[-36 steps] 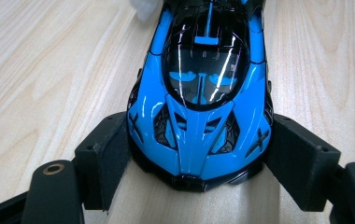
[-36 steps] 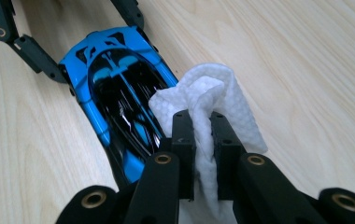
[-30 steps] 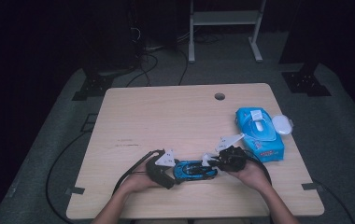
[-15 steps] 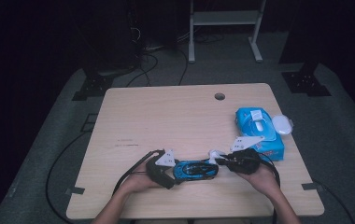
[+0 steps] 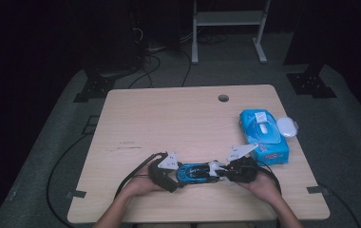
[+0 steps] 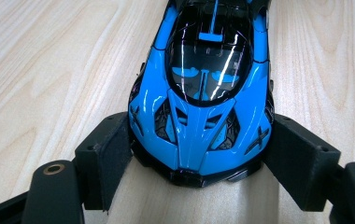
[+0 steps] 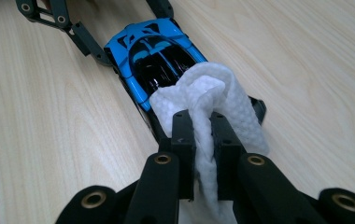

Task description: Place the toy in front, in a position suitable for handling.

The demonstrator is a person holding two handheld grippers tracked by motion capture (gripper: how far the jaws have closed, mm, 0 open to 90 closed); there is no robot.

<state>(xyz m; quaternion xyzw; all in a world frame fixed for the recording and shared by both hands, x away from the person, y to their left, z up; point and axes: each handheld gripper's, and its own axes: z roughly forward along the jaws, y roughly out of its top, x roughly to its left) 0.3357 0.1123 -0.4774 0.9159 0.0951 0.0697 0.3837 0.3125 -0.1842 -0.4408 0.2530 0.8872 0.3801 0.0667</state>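
Right claw (image 7: 202,140) clamped tight on a bunched white wipe (image 7: 213,100), wipe resting on the rear of the blue toy car (image 7: 154,53). Left claw (image 6: 196,156) pinches the car's nose between its pads (image 6: 112,149), jaws fairly wide. Car (image 5: 195,172) sits near the table's (image 5: 169,118) front edge, between both hands. Car looks light, hard, glossy, likely slippery: hold by the sides. Wipe soft, limp. Wipes pack (image 5: 262,135) to the right.

Bright tabletop, dark surroundings, sharp close-ups
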